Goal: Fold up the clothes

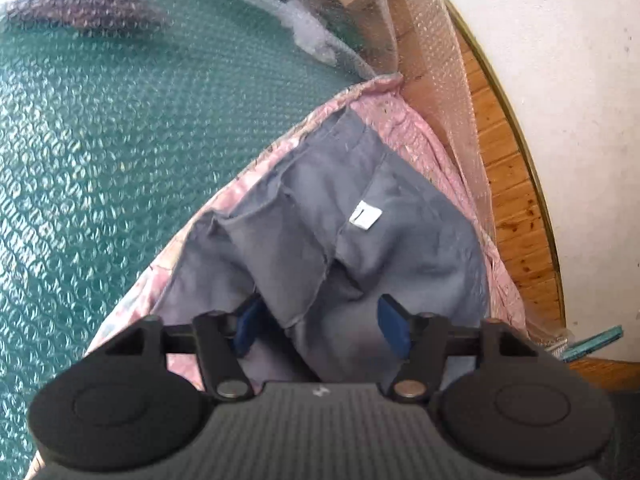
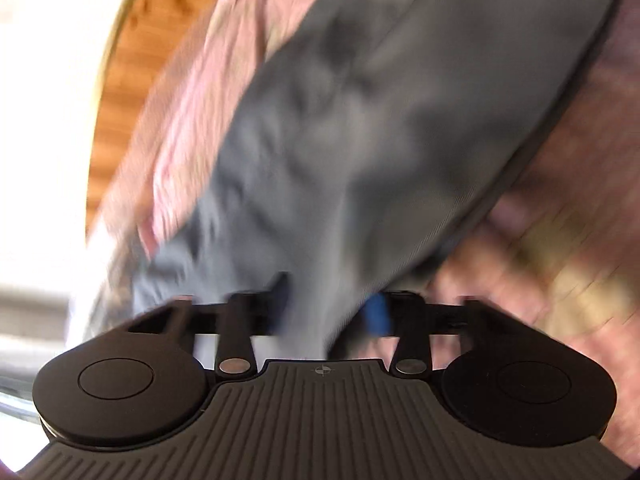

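A: Left gripper (image 1: 322,326) status?

B: Its 2 blue fingers (image 1: 394,326) stand partly apart, with a fold of the grey garment (image 1: 360,216) lying between them. The left one is half hidden by the cloth. Whether they actually pinch the fold, I cannot tell.

A: Position of the garment from that gripper?

B: Directly ahead of the fingertips and running forward. It lies opened out, seams showing, with a small white tag (image 1: 365,215) ahead and slightly right. Under it is a pink patterned cloth (image 1: 404,126), visible as a border on both sides.

A: Surroundings?

B: To the left and ahead, a teal surface under bubble wrap (image 1: 120,140). To the right, a strip of wooden edge (image 1: 516,208), then white floor (image 1: 580,100).

A: Right gripper (image 2: 330,312)?

B: That view is heavily motion-blurred. The fingers (image 2: 378,314) sit at a narrow spacing with grey fabric (image 2: 400,120) bunched between them and rising ahead. A firm grip cannot be confirmed. Pink cloth (image 2: 192,112) lies left of the fabric and wood (image 2: 136,60) further left.
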### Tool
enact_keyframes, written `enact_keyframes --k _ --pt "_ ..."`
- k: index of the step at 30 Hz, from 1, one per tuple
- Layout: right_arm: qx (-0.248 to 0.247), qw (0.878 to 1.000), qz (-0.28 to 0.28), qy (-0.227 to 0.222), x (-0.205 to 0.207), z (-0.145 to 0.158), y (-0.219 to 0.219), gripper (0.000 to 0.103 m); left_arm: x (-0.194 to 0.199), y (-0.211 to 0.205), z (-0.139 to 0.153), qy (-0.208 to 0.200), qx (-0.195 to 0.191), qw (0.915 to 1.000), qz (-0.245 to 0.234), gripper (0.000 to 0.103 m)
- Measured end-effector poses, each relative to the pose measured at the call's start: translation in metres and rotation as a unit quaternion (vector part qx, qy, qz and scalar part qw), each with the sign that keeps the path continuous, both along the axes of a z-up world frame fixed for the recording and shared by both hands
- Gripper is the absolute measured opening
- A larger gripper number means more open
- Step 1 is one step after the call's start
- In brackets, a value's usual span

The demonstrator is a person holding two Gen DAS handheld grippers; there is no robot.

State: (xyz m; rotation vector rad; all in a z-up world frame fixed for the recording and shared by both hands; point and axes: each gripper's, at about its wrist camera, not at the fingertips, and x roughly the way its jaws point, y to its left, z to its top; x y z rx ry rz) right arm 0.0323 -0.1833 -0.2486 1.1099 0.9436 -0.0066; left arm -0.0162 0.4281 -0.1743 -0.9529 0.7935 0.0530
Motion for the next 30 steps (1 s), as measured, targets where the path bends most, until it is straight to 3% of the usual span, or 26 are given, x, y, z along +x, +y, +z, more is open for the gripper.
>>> enact_keyframes --k 1,2,3,4,5,8,9,12,19,21,22,23,24,26,28,30 --pt "0.008 1.0 -0.019 -0.003 0.001 -0.003 -0.012 0.051 0.006 0.0 0.001 0.002 0.003 1.0 0.006 0.066" --pt "0.017 0.999 -0.039 -0.006 0.003 -0.005 -0.024 0.049 0.013 0.0 0.002 0.005 0.006 0.9999 0.011 0.054" --pt "0.026 0.998 -0.061 -0.008 0.004 -0.008 -0.037 0.047 0.02 -0.001 0.003 0.008 0.009 0.9998 0.016 0.039" --pt "0.035 0.996 -0.084 -0.009 0.006 -0.011 -0.049 0.031 0.026 0.001 0.003 0.007 0.015 0.9997 0.018 0.01" --pt "0.034 0.995 -0.098 -0.01 0.009 -0.011 -0.059 0.016 0.03 0.002 0.004 0.005 0.022 0.9996 0.02 0.01" --pt "-0.014 0.992 -0.119 -0.046 0.013 0.006 -0.087 0.003 0.022 0.007 -0.01 0.017 0.022 0.9995 0.017 0.009" --pt "-0.037 0.991 -0.123 -0.048 0.013 0.011 -0.096 0.002 0.019 0.008 -0.015 0.021 0.022 0.9994 0.017 0.009" --pt "-0.037 0.99 -0.136 0.014 0.004 -0.01 -0.134 0.0 0.01 0.013 -0.029 0.033 0.022 0.9991 0.014 0.01" --pt "-0.061 0.99 -0.13 0.002 -0.015 -0.015 -0.168 0.0 0.015 0.006 -0.019 0.055 0.056 0.9968 0.016 0.014" --pt "-0.063 0.988 -0.144 -0.001 -0.025 -0.01 -0.187 0.004 0.012 0.007 -0.015 0.061 0.07 0.9956 0.015 0.025" --pt "-0.057 0.988 -0.146 -0.003 -0.026 -0.01 -0.195 0.008 0.008 0.009 -0.011 0.068 0.076 0.9945 0.023 0.041" --pt "-0.051 0.988 -0.148 -0.007 -0.024 -0.01 -0.204 0.015 0.003 0.011 -0.008 0.072 0.083 0.9934 0.033 0.048" --pt "-0.046 0.988 -0.149 -0.01 -0.022 -0.009 -0.213 0.018 0.0 0.012 -0.004 0.07 0.082 0.9933 0.042 0.049" --pt "-0.046 0.986 -0.157 -0.016 -0.025 -0.006 -0.232 0.038 -0.006 0.013 0.004 0.059 0.07 0.9944 0.052 0.049" --pt "-0.062 0.983 -0.171 -0.022 -0.028 0.003 -0.248 0.045 -0.01 0.013 0.01 0.042 0.047 0.9967 0.053 0.05" --pt "-0.067 0.979 -0.193 -0.025 -0.029 0.009 -0.268 0.045 -0.002 0.006 0.007 0.053 0.047 0.9964 0.047 0.05"
